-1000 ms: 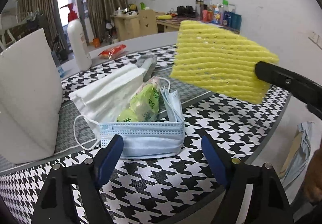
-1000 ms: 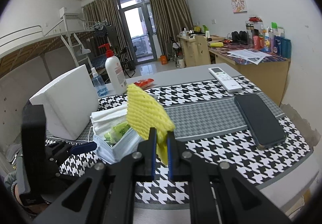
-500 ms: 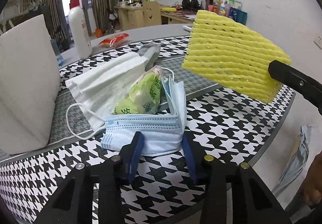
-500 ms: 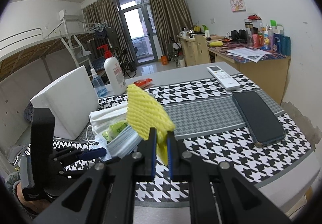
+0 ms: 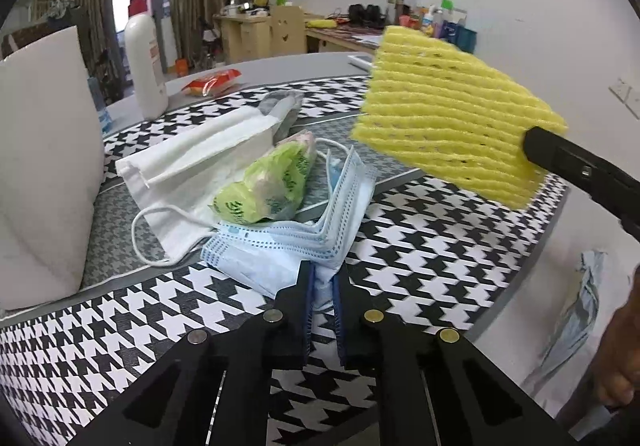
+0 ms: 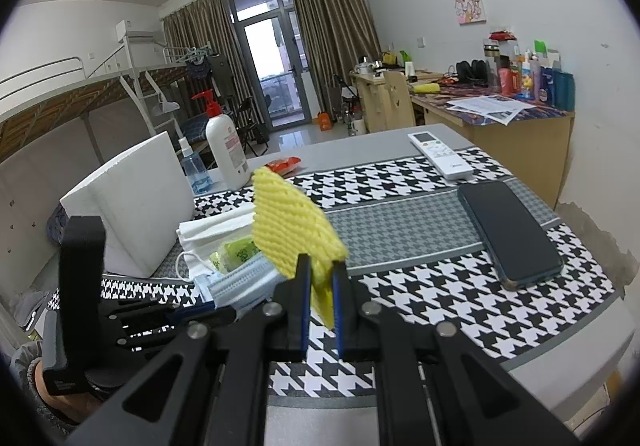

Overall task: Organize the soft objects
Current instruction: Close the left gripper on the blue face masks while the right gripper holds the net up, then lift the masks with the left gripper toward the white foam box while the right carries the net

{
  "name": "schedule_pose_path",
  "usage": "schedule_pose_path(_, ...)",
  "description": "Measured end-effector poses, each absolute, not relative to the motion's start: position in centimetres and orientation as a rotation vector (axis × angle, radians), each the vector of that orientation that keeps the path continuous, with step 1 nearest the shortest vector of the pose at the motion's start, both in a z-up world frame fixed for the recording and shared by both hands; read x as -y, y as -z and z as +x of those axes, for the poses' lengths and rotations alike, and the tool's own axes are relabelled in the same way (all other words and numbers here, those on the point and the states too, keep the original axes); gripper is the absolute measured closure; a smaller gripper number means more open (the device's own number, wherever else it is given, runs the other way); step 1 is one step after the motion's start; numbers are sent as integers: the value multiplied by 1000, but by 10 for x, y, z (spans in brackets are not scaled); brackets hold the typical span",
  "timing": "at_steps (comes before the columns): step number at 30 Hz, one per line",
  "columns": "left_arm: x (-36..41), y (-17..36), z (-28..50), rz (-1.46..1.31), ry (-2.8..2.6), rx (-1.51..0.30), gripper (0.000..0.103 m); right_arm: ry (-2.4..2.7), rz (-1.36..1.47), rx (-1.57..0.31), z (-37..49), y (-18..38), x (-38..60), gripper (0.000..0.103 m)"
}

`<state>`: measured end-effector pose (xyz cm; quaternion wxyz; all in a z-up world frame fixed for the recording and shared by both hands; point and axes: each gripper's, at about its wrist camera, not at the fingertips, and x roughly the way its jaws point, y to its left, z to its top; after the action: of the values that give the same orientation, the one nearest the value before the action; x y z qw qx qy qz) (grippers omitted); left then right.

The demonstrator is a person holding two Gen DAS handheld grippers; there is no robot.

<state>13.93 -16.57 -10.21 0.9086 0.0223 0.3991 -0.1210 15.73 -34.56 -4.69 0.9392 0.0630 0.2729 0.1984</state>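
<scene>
1. The left gripper [image 5: 322, 288] is closing, its pads pinching the near edge of the pleated blue face masks [image 5: 280, 246] heaped on the houndstooth tabletop [image 5: 420, 246].
2. The right gripper [image 6: 320, 286] is pressed tight on a ribbed, netted yellow foam sleeve [image 6: 292, 230], held in the air over the pile.
3. A crinkly green packet [image 5: 264, 185] (print unreadable) sits between the blue masks and a white mask [image 5: 192, 165].

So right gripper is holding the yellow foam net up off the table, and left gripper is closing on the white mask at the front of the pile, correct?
Not quite: the left gripper is closing on the blue mask, not the white mask, which lies further back. The left wrist view shows blue fabric between the jaws. The right gripper does hold the yellow foam net above the table.
</scene>
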Motion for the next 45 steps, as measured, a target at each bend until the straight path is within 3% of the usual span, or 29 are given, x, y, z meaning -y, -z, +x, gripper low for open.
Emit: schedule_pose_path(45,121,12,93,181,159,-473,93,-384,96,-406,145,1,320,91)
